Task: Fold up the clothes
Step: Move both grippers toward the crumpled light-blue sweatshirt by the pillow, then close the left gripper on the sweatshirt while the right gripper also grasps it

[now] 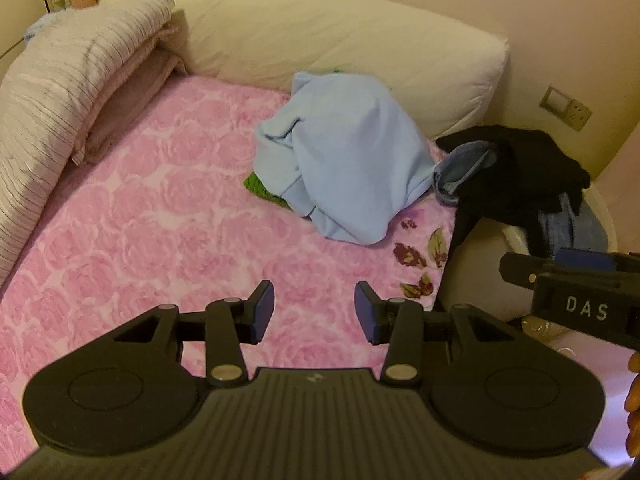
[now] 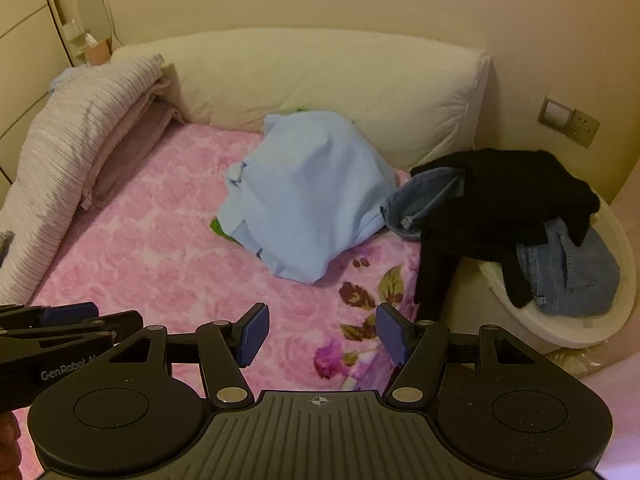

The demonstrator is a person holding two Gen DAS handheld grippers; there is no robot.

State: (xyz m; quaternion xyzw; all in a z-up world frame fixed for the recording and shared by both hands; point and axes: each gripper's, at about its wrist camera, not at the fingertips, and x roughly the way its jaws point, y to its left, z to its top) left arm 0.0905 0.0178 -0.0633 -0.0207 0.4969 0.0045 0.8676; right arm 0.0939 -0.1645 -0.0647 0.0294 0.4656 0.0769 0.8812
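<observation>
A crumpled light blue garment (image 1: 348, 156) (image 2: 308, 208) lies heaped on the pink rose-patterned bed cover (image 1: 160, 220) (image 2: 160, 248), with a bit of green cloth (image 1: 262, 190) (image 2: 219, 229) showing under its left edge. My left gripper (image 1: 315, 312) hangs open over the bare cover, well short of the heap. My right gripper (image 2: 320, 336) is open too, nothing between its blue pads, above the cover's flowered edge. Each gripper shows at the side of the other's view.
A white basket (image 2: 592, 332) (image 1: 516, 236) beside the bed's right edge holds a black garment (image 2: 500, 200) (image 1: 516, 168) and jeans (image 2: 568, 276) (image 1: 572, 228). A folded striped quilt (image 1: 60, 92) (image 2: 68, 160) lines the left side. A cream headboard cushion (image 1: 320, 36) (image 2: 320, 84) stands behind. Wall socket (image 1: 565, 107) (image 2: 568, 121) at right.
</observation>
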